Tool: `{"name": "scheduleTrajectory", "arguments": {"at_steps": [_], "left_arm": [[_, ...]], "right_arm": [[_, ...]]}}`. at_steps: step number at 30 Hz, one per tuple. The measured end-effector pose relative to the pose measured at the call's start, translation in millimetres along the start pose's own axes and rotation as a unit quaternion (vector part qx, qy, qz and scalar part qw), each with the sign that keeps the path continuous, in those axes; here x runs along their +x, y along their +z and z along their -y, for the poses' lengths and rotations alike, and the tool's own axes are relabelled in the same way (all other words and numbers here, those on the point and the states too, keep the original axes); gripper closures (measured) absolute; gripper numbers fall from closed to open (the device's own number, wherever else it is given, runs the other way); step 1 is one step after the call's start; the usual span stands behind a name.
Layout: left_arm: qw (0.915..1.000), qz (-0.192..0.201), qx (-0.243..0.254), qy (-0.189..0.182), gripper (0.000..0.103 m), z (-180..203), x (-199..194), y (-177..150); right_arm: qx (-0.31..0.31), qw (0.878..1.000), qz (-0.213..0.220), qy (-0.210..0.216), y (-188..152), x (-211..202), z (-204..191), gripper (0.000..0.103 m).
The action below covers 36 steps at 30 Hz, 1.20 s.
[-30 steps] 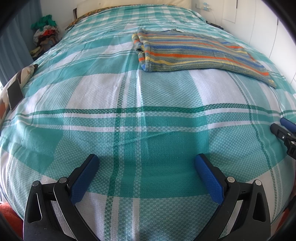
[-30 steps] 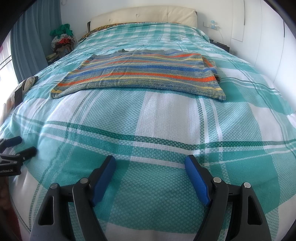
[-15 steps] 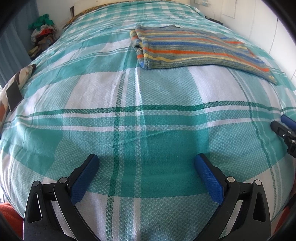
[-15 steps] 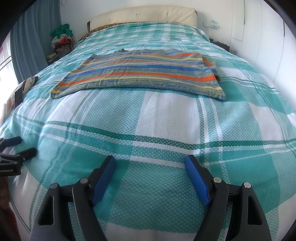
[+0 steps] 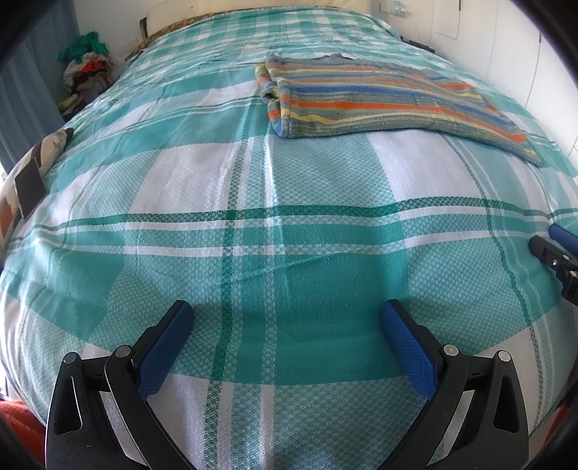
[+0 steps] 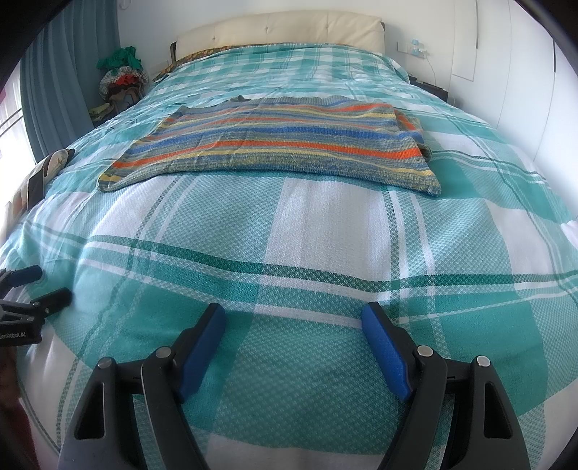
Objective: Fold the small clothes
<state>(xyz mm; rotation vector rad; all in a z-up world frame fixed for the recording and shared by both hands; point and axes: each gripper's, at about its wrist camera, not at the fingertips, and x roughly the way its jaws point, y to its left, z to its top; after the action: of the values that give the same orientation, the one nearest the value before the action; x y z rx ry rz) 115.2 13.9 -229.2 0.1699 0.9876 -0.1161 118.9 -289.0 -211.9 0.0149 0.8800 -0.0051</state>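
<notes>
A: Left wrist view first. One striped knit garment (image 5: 383, 105), lying flat on the bed (image 5: 202, 173), far half, right of the middle. Bands of orange, blue, yellow and grey-green running across; left edge doubled over into a thick roll, near hem straight.

B: And the left gripper (image 5: 285, 318)?

A: Low in the foreground, blue-padded jaws spread wide, nothing between them but teal-and-white checked cover. Well apart from the garment. At the right edge, two tips of the right gripper (image 5: 552, 246), over the cover.

B: Anything else, counted?

A: One pile of coloured clothes (image 5: 86, 72) beside the bed at the far left. One dark flat phone (image 5: 30, 188) propped at the left edge.

B: Right wrist view, then.

A: Same single garment (image 6: 281, 144), seen wider: spread flat across the middle of the bed (image 6: 325, 231), a neckline dip at the far edge, right side folded under with orange showing. One cream padded headboard (image 6: 281, 32) behind. The clothes pile (image 6: 123, 79) at left again.

B: Jaws?

A: Right gripper (image 6: 294, 318) with two blue pads held apart, gripping nothing, just checked cover below. Left gripper (image 6: 36, 285) at the left edge, fingers parted too.
</notes>
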Motion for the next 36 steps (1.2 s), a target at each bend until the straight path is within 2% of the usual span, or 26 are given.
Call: {"name": "scheduleTrajectory", "arguments": {"at_steps": [10, 16, 18, 21, 23, 25, 27, 31, 34, 36], "left_arm": [[1.0000, -0.001, 0.000, -0.001, 0.001, 1.0, -0.7, 0.4], [0.9999, -0.014, 0.003, -0.001, 0.002, 2.7, -22.7, -2.3], [0.9998, -0.005, 0.017, -0.013, 0.002, 11.2, -37.3, -2.7], [0.9970, 0.028, 0.047, -0.055, 0.002, 40.7, -59.3, 10.9], [0.9915, 0.043, 0.085, -0.088, 0.002, 70.4, -66.2, 28.3], [0.9825, 0.057, 0.132, -0.118, 0.002, 107.0, -67.6, 50.5], [0.9708, 0.077, 0.174, -0.146, 0.002, 146.3, -65.6, 74.0], [0.9457, 0.104, 0.240, -0.193, 0.005, 223.3, -43.0, 118.9], [0.9372, 0.089, 0.273, -0.198, 0.013, 271.3, -11.0, 141.1], [0.9380, 0.069, 0.283, -0.187, 0.013, 295.4, 16.0, 150.3]], "right_arm": [[0.000, 1.000, -0.001, -0.001, 0.2, 0.0, -0.7, 0.025], [0.012, 0.998, -0.044, 0.033, 12.6, -8.8, 7.1, 0.022], [0.025, 0.997, -0.050, 0.059, 17.8, -17.8, 16.5, 0.022], [0.059, 0.995, -0.029, 0.077, 32.1, -33.6, 44.8, 0.022], [0.068, 0.995, -0.017, 0.075, 48.9, -35.4, 67.6, 0.022], [0.072, 0.995, -0.016, 0.070, 72.1, -30.2, 98.4, 0.022], [0.085, 0.994, -0.015, 0.064, 97.5, -20.9, 128.2, 0.022], [0.133, 0.985, -0.030, 0.104, 152.2, 16.2, 182.0, 0.022], [0.163, 0.972, -0.069, 0.154, 189.9, 61.1, 207.3, 0.022], [0.163, 0.967, -0.106, 0.164, 209.7, 96.1, 213.6, 0.023]]}}
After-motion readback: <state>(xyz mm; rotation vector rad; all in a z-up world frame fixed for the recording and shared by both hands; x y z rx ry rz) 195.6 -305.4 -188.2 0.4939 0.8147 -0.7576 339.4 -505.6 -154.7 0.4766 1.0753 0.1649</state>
